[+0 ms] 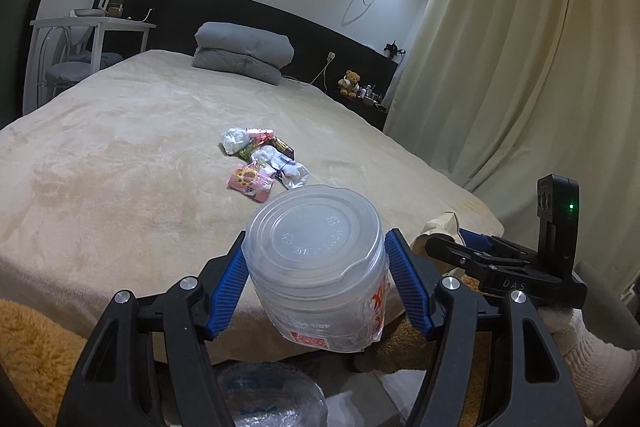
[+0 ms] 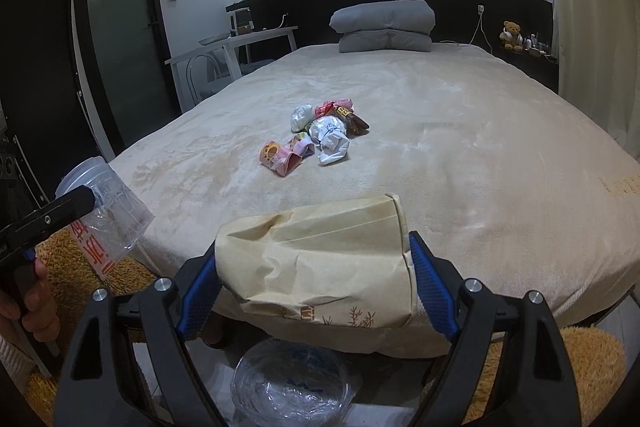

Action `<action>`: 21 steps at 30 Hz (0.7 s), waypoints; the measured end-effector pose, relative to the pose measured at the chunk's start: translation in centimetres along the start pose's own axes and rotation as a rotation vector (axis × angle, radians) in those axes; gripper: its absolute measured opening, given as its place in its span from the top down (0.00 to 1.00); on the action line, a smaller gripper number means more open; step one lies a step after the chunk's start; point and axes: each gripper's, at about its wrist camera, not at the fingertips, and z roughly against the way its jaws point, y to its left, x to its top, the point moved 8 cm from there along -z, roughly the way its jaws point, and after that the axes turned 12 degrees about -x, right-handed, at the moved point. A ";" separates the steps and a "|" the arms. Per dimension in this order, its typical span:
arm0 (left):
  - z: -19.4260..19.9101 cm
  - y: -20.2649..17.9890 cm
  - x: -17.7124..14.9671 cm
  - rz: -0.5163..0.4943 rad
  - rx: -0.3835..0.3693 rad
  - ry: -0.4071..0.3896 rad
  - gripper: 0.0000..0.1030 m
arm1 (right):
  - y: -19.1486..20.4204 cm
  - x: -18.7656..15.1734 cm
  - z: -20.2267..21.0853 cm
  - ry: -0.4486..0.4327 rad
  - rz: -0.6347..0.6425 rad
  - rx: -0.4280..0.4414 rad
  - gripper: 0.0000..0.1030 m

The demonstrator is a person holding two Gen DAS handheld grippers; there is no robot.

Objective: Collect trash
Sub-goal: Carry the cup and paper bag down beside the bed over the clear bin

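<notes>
the left tool (image 1: pixel 320 281) is pinching a clear plastic cup (image 1: pixel 320 267) with red print, turned upside down, its flat base tipping toward the camera. the right tool (image 2: pixel 314 285) is clamping a crumpled tan paper bag (image 2: pixel 316 267), its long axis lying crosswise between the pads. ahead of both tools, a heap of wrappers (image 2: pixel 316 135) is lying on the bed (image 2: pixel 480 167).
</notes>
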 end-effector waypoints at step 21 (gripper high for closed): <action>-0.2 -0.1 -7.0 0.103 0.027 0.158 0.36 | 1.5 -6.5 -1.2 0.236 -0.109 0.067 0.18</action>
